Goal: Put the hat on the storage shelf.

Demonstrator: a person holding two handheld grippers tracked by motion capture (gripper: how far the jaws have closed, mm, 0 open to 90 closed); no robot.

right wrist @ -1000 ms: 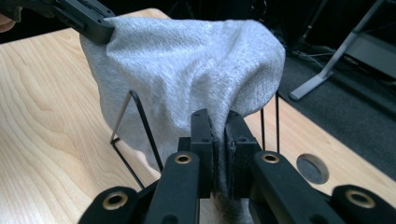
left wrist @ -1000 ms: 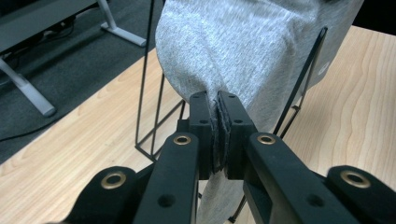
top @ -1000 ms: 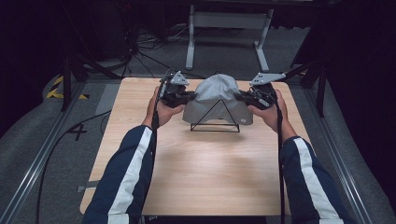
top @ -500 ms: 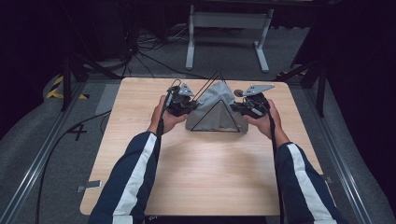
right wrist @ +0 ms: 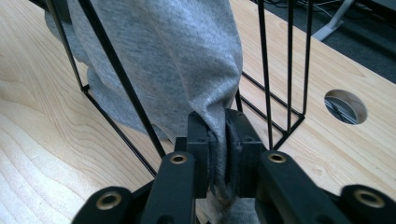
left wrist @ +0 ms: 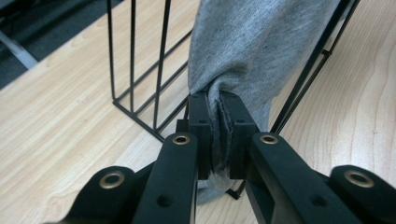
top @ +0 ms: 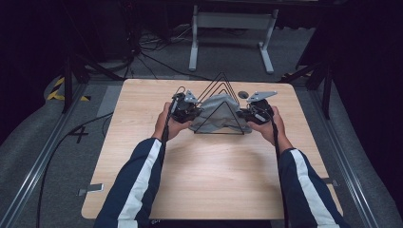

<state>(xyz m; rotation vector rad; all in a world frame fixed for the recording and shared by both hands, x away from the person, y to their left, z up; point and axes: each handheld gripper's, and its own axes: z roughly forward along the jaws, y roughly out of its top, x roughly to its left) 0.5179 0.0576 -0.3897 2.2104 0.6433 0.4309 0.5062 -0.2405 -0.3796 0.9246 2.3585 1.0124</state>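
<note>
Grey cloth (top: 216, 110) sits at the centre of the high view, draped inside a black wire rack (top: 219, 107) shaped like a row of triangles, on the far half of the wooden table (top: 209, 175). I've got my left gripper (top: 186, 110) pressed against the cloth's left edge and my right gripper (top: 253, 113) against its right edge, one hand on each side of the rack. In the left gripper view the jaws are clamped tight on a bunched fold of cloth (left wrist: 219, 135), wire bars (left wrist: 133, 60) rising in the upper left of the frame. Right gripper view, same story (fabric (right wrist: 219, 140) squeezed flat between closed jaws), with a round hole in the table (right wrist: 345, 106) at the right edge
</note>
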